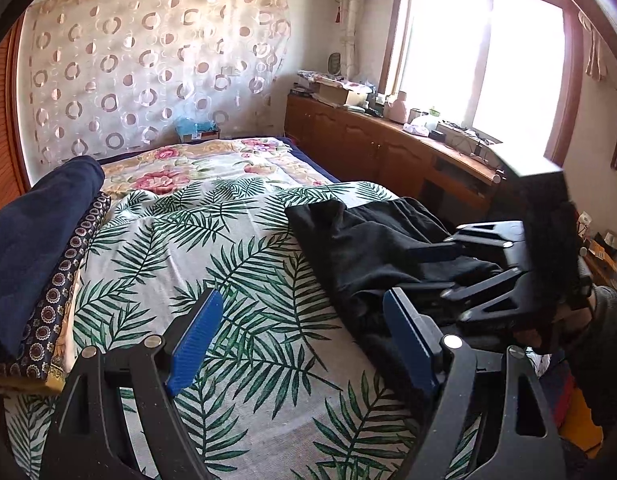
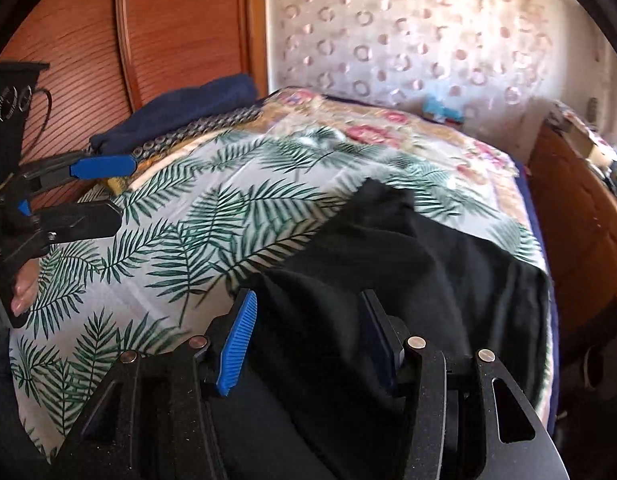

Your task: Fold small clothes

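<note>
A black garment [image 1: 372,248] lies rumpled on the palm-leaf bedsheet [image 1: 228,248] at the bed's right side. It also shows in the right wrist view [image 2: 408,264]. My left gripper [image 1: 304,344] is open and empty above the sheet, just left of the garment. My right gripper [image 2: 308,340] is open, its jaws standing on either side of a fold of the black garment; cloth lies between the blue pads. The right gripper also shows in the left wrist view [image 1: 452,264]. The left gripper shows open at the left of the right wrist view [image 2: 108,188].
A stack of folded clothes, navy on top [image 1: 40,248], sits at the bed's left edge beside a wooden wardrobe [image 2: 148,40]. A floral blanket [image 1: 212,164] covers the far end. A wooden cabinet [image 1: 388,148] with clutter runs along the right under the window.
</note>
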Demonstrator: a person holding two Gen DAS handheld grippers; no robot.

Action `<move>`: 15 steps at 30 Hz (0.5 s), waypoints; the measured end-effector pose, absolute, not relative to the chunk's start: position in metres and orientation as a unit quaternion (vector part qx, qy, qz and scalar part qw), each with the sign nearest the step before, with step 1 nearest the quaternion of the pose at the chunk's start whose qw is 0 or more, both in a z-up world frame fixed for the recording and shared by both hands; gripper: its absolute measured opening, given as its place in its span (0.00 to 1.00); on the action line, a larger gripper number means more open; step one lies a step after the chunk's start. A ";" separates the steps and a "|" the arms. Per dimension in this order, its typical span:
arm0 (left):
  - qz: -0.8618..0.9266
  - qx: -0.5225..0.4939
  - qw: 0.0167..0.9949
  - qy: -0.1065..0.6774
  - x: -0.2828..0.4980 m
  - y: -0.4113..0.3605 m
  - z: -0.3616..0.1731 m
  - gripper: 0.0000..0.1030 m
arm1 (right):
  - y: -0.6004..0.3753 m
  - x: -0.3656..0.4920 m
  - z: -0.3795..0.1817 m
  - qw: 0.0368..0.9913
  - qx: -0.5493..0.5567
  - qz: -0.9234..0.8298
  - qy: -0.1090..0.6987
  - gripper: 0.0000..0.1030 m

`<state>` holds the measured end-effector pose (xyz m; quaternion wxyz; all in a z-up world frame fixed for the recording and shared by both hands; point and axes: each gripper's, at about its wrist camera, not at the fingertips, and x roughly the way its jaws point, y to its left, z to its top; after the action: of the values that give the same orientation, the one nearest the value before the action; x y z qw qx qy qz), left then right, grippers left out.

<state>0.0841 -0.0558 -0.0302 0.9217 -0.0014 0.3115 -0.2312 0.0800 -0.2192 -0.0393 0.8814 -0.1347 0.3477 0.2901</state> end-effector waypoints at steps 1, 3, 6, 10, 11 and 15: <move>-0.231 -0.002 0.922 0.312 0.084 -0.055 -0.031 0.81 | -0.215 0.085 -0.041 0.877 -0.139 0.295 0.353 0.53; -0.231 -0.002 0.921 0.314 0.085 -0.054 -0.032 0.81 | -0.203 0.097 -0.050 0.869 -0.149 0.301 0.363 0.53; -0.231 -0.004 0.920 0.316 0.085 -0.052 -0.034 0.81 | -0.193 0.109 -0.060 0.859 -0.156 0.306 0.379 0.53; -0.231 -0.007 0.919 0.319 0.085 -0.051 -0.037 0.81 | -0.183 0.115 -0.065 0.854 -0.160 0.307 0.388 0.53; -0.231 -0.008 0.919 0.320 0.085 -0.051 -0.037 0.81 | -0.183 0.117 -0.068 0.853 -0.162 0.306 0.391 0.53; -0.232 -0.008 0.918 0.321 0.085 -0.051 -0.038 0.81 | -0.186 0.126 -0.072 0.851 -0.138 0.313 0.399 0.53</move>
<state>0.0849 -0.0507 -0.0378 0.9184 -0.0078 0.3205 -0.2318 0.1255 -0.1856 -0.0719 0.8510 -0.1378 0.3987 0.3128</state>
